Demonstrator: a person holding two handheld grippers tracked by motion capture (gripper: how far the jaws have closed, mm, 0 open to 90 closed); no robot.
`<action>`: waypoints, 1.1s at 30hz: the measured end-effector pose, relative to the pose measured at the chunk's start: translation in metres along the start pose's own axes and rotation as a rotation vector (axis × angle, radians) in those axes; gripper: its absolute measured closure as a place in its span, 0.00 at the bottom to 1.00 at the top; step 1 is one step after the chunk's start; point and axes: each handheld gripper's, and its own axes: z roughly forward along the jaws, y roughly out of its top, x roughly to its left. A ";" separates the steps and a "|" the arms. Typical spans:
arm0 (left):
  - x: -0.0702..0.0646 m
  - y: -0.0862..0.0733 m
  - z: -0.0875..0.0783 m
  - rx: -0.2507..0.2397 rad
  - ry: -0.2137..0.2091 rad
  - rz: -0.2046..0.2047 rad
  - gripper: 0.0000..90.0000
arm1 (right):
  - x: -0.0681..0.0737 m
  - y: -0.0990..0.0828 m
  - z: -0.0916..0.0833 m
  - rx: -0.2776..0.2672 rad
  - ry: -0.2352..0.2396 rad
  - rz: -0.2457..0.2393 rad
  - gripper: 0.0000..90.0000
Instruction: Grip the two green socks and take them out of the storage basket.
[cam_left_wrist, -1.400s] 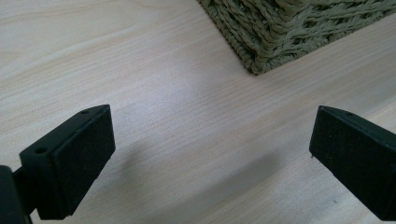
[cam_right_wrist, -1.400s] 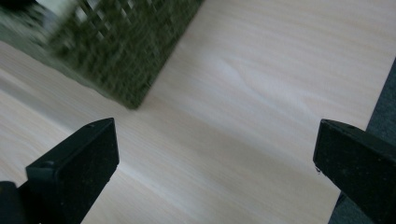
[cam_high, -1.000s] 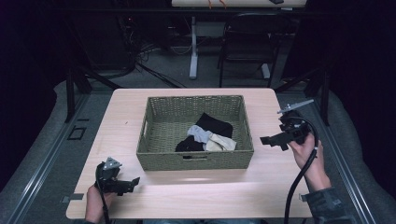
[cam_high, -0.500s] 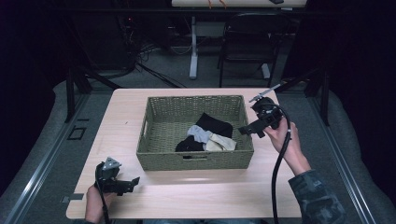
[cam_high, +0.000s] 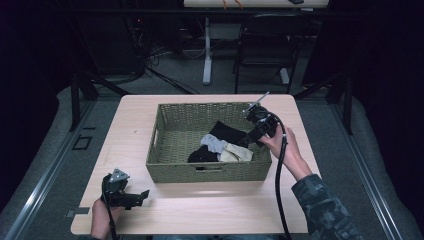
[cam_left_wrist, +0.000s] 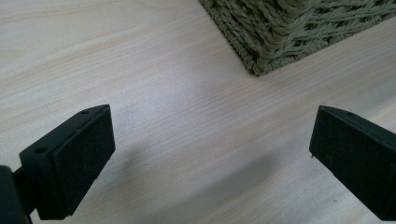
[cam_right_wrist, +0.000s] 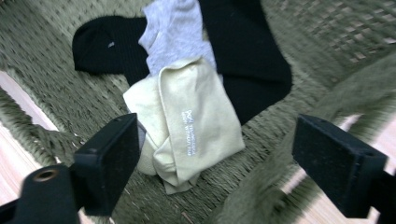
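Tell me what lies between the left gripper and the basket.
Only bare table: the left gripper view shows plain wood from the left gripper up to the basket corner.

You are finding bare table (cam_high: 130, 125) lying open at nine o'clock of the basket (cam_high: 210, 170); its woven walls are blocking any level approach to the socks (cam_high: 222, 147), leaving the top open.

place: lab or workshop | signs: dark room, cable tangle (cam_high: 150, 50), desk leg (cam_high: 207, 50), chair (cam_high: 262, 50), floor rail (cam_high: 45, 175)
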 end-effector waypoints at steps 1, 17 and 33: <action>0.000 0.000 0.000 -0.002 0.002 -0.004 0.00 | 0.001 0.001 0.005 0.008 -0.009 0.005 0.21; -0.001 0.000 0.000 -0.002 -0.001 -0.003 0.00 | 0.012 0.007 0.059 0.193 0.021 -0.026 0.32; 0.000 0.000 0.000 0.001 0.002 0.000 0.00 | 0.012 0.010 0.069 0.274 -0.065 -0.027 0.93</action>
